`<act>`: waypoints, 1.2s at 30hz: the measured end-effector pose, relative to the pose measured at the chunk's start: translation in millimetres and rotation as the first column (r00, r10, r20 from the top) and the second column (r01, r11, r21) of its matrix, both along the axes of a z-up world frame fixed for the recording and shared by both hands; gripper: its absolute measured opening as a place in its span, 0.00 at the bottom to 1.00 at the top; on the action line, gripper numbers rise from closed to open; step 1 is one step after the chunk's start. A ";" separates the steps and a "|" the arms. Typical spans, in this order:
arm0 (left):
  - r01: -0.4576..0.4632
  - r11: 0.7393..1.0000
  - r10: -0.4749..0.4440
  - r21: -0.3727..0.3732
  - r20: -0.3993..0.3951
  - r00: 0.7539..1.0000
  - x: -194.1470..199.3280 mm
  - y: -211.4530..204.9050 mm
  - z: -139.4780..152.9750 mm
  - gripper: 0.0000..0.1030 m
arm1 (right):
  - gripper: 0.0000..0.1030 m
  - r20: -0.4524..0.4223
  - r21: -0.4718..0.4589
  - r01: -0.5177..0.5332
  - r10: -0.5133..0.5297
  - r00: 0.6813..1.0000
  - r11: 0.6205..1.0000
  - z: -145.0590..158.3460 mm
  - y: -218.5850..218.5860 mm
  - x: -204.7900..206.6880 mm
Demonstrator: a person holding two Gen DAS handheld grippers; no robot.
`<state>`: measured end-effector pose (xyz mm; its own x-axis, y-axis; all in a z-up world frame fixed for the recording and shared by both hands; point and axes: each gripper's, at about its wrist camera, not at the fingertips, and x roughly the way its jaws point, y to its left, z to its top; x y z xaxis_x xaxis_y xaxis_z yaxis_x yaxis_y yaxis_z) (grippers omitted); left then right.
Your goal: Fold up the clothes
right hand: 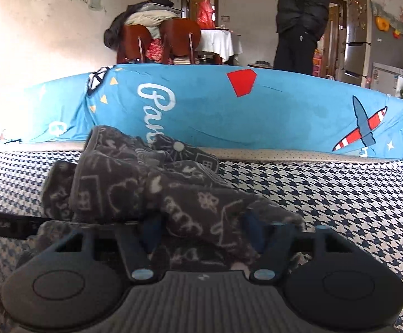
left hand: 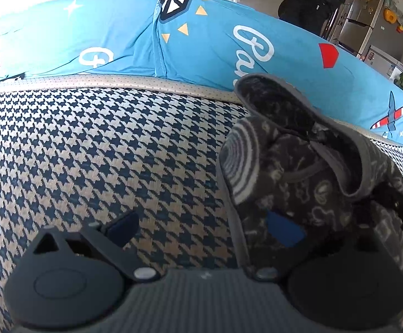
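My left gripper (left hand: 204,230) sits low in the left-wrist pic. Its two fingers stand wide apart. The left finger (left hand: 123,226) has nothing on it, just the checked sofa seat (left hand: 90,144) under it. The right finger is mostly buried in the dark fuzzy garment (left hand: 298,172), w/ only a blue pad (left hand: 284,231) peeking out. So it's open, not pinching. The cloth just hangs on one side of it, bunched up in the right half of the frame, right in front of the blue cushion (left hand: 207,50).

In the right-wrist pic the same garment (right hand: 151,191) is a heap, center-left, spilling down between my right gripper's (right hand: 201,234) fingers. Both blue pads show, left pad (right hand: 152,227) and right pad (right hand: 252,234), w/ cloth draped in the gap. I can't tell if the pads are squeezing it or just sitting beside it.

What could go wrong:
- Left side: cloth only rests on one finger. If I lift, it slides off & flops down, bc nothing pinches it.
- Middle: it's lumpy, many layers. If I close now I may grab 2 layers, not 1 edge, & the fold comes out crooked.
- Right side: the fuzzy cloth might snag on a finger and drag the whole heap along.
- Far right, top of the frame, a person in dark clothes (right hand: 301,14) stands well behind the cushion. Not in my way.
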<state>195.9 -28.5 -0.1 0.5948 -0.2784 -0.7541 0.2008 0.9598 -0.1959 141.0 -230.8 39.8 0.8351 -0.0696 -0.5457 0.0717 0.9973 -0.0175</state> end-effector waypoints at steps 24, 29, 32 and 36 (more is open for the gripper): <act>0.050 0.999 -0.050 -0.011 -0.011 0.999 -6.6 -6.4 -2.2 1.00 | 0.16 0.047 0.108 0.437 -0.444 0.895 0.893 22.0 -86.2 33.5; 0.058 0.998 -0.058 -0.004 -0.011 0.998 -7.5 -8.2 -2.4 1.00 | 0.28 -0.054 0.132 0.480 -0.477 0.877 0.867 16.3 -99.2 35.0; 0.059 0.998 -0.059 -0.004 -0.007 0.998 -8.1 -8.5 -2.4 1.00 | 0.39 -0.086 0.150 0.507 -0.499 0.862 0.849 15.1 -105.3 29.6; 0.047 0.999 -0.047 -0.005 -0.002 0.999 -7.7 -6.6 -1.6 1.00 | 0.43 -0.082 0.148 0.514 -0.507 0.858 0.845 19.2 -107.6 18.5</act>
<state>188.2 -35.1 -1.7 0.5795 -0.3102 -0.7537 0.2457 0.9482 -0.2014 159.5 -338.5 59.0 0.6835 -0.3901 -0.6169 0.5740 0.8094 0.1242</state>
